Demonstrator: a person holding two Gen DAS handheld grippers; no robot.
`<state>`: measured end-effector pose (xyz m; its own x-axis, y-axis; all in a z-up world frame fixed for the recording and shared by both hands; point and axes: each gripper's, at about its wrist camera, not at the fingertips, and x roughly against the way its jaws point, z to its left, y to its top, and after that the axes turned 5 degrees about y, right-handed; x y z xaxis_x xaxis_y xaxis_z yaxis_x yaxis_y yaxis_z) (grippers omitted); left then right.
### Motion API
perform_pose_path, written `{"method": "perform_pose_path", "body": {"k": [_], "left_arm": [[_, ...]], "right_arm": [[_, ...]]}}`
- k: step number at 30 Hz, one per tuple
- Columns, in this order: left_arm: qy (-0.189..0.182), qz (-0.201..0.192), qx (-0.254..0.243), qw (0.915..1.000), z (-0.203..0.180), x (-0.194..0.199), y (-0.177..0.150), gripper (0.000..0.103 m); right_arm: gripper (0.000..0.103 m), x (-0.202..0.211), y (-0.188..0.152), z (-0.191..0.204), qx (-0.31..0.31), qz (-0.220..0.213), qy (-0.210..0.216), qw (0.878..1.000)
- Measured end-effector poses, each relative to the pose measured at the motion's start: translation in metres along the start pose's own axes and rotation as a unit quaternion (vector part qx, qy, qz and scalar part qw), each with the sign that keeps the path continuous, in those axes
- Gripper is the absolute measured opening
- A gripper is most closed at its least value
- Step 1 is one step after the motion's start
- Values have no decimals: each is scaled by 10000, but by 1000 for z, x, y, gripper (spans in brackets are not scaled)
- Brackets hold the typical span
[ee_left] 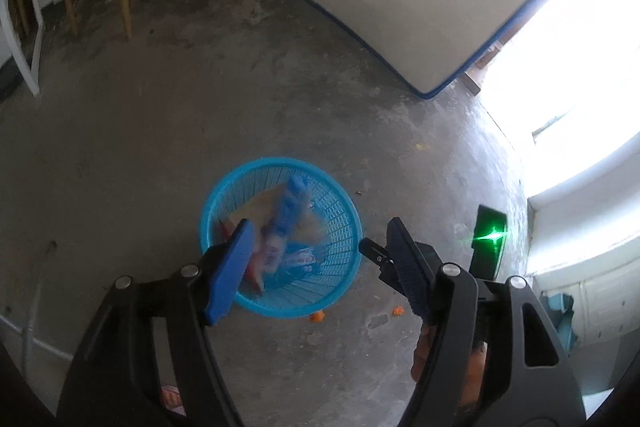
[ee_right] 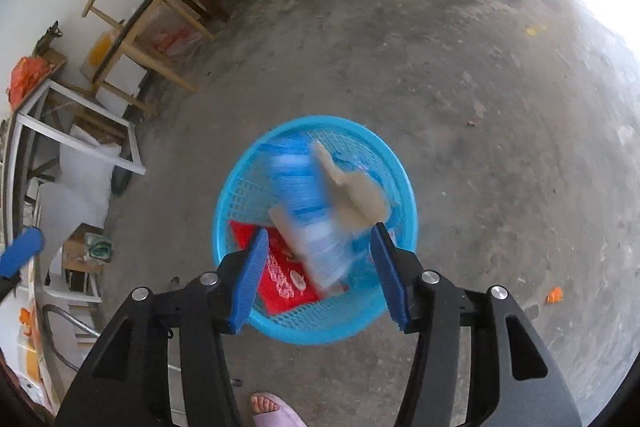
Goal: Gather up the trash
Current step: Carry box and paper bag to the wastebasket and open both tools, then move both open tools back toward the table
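From the left wrist, the left tool point(ee_left: 316, 259) hangs apart over the basket point(ee_left: 344, 215), while from the right wrist the right tool point(ee_right: 318, 267) gapes above a light, crumply wrapper point(ee_right: 308, 211) best pinched at its edge.

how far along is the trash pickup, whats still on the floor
Done: the round blue plastic basket already holds a red packet. In hand: nothing gripped; both the left gripper and right gripper hang over the basket with jaws open, and a blurred blue-and-white wrapper and tan scrap sit over its mouth. Left: small orange scraps on the concrete floor.
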<state>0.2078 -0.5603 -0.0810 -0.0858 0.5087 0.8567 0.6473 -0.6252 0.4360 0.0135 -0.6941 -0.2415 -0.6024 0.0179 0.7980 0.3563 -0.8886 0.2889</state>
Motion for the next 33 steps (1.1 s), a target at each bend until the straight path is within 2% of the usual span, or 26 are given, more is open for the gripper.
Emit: {"method": "perform_pose_path", "body": {"k": [4, 9, 13, 17, 22, 26, 28, 33], "left_arm": [[-36, -171, -219, 9996, -3, 39, -3, 65], [208, -708, -482, 9961, 3, 127, -21, 65], [267, -1122, -356, 9927, 27, 203, -56, 72], [546, -1535, -20, 9866, 65, 283, -116, 75], [1355, -2019, 659, 9677, 112, 364, -205, 80], [2107, -2282, 1209, 9428, 135, 404, -282, 82], [2307, -2316, 1509, 9329, 147, 415, -318, 82], [2415, -2095, 2016, 9258, 172, 418, -368, 82]], "right_arm": [[53, 21, -12, -12, -74, -74, 137, 9999], [58, 71, -50, -24, -263, -275, 571, 9976], [68, 111, -89, -17, -127, -364, 932, 9949], [74, 137, -121, -3, -10, -282, 1373, 9901], [74, 152, -134, 42, 569, -71, 1748, 9829], [74, 165, -146, 99, 1257, 90, 2137, 9687], [77, 171, -153, 124, 1512, 167, 2345, 9601], [80, 190, -184, 198, 2309, 457, 2845, 9293]]}}
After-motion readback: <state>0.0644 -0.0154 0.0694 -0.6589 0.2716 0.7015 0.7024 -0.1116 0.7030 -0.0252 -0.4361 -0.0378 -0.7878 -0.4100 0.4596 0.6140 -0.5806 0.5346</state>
